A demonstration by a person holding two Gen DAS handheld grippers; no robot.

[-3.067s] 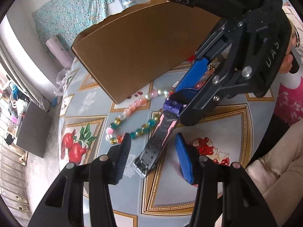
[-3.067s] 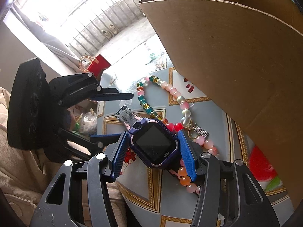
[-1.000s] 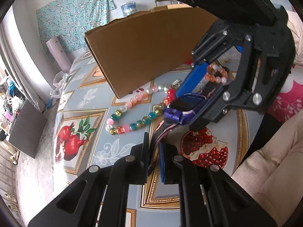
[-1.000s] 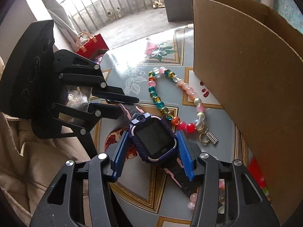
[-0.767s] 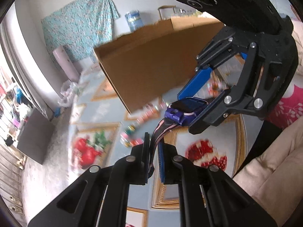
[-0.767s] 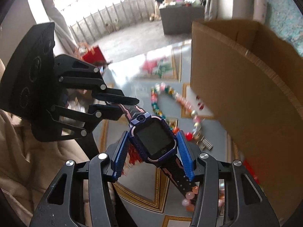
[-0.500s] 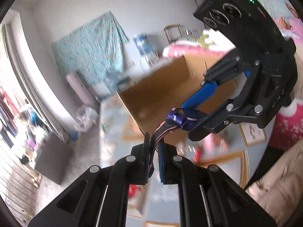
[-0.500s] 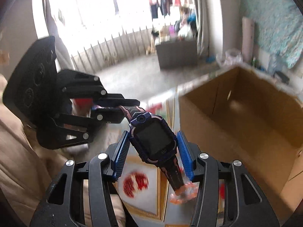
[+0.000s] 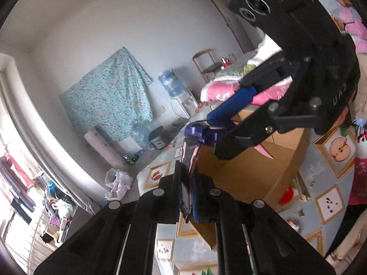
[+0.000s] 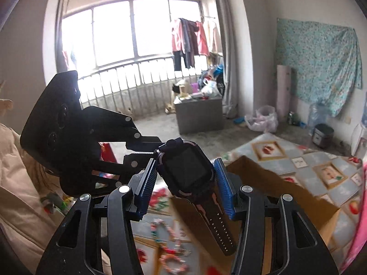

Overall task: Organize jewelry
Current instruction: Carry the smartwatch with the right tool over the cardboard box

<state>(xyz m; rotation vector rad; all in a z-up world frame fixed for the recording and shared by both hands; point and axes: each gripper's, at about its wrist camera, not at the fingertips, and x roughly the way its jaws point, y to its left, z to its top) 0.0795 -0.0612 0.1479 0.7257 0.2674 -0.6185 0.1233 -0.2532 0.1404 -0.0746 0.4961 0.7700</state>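
A purple smartwatch [image 10: 185, 171] with a black and pink strap hangs in the air between both grippers. My right gripper [image 10: 185, 182] is shut on the watch body, its blue pads against both sides. My left gripper [image 9: 188, 194] is shut on one end of the strap [image 9: 187, 160]; in the right wrist view the left gripper [image 10: 150, 148] reaches in from the left. The other strap end [image 10: 218, 224] hangs free. In the left wrist view the right gripper [image 9: 214, 126] holds the watch body [image 9: 199, 133] over the open cardboard box [image 9: 240, 178]. A bead necklace [image 10: 169, 240] lies blurred on the table below.
The cardboard box [image 10: 286, 194] stands on a table [image 10: 321, 160] covered with a fruit-print cloth. A cushioned seat lies at the left. Beyond the table are a grey cabinet [image 10: 199, 114], plastic bags, a rice cooker and a railed window.
Both grippers have risen together with the watch, off the table and up beside the box. The necklace stayed on the table. Neither grip has changed.
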